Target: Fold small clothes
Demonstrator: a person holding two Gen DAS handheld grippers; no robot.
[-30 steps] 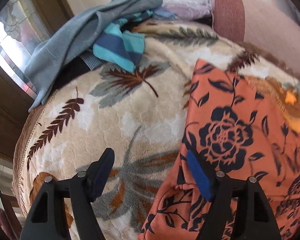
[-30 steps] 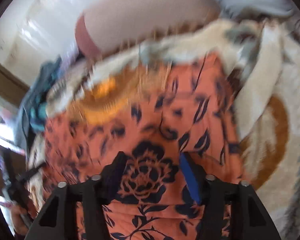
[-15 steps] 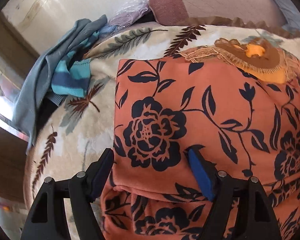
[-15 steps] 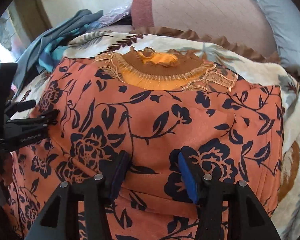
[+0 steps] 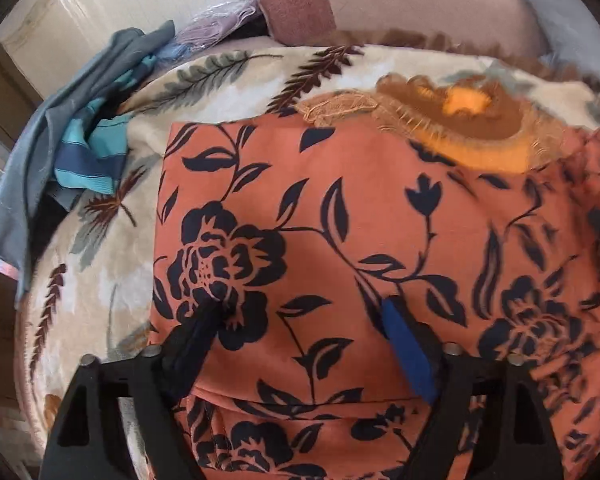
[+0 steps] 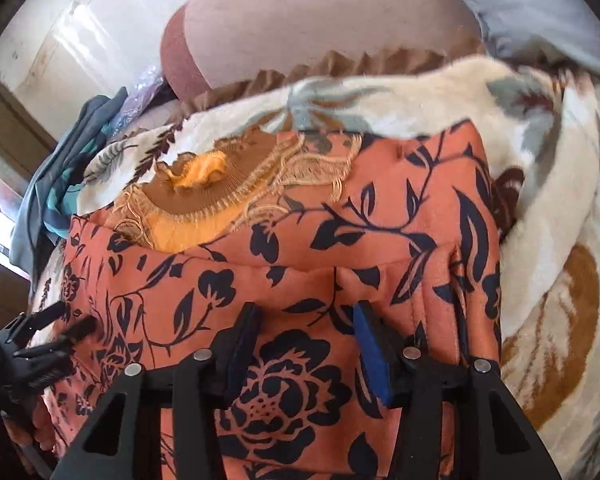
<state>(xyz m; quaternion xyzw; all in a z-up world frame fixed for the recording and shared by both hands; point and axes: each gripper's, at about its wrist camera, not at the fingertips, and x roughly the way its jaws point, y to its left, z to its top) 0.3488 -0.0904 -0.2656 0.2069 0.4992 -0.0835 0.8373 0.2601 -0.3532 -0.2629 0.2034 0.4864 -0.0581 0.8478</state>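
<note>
Step in hand: letting go after a fold. The orange cotton garment with navy flower print (image 5: 340, 240) lies folded on the cream leaf-patterned fleece blanket (image 5: 112, 280), neckline at 12 o'clock. Your left gripper (image 5: 300, 328) is opening, nothing pinched. Your right gripper (image 6: 304, 332) is closing, half-spread above the cloth; grip uncertain. Next, you likely need both edges seized evenly.

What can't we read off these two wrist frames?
- Orange floral garment: lower part cut off by both views' bottom edges and the gripper bodies.
- Right gripper: whether its pads press the fabric is unclear.
- Pile of blue clothes: item count unreadable, bunched at the left wrist view's edge.
</note>
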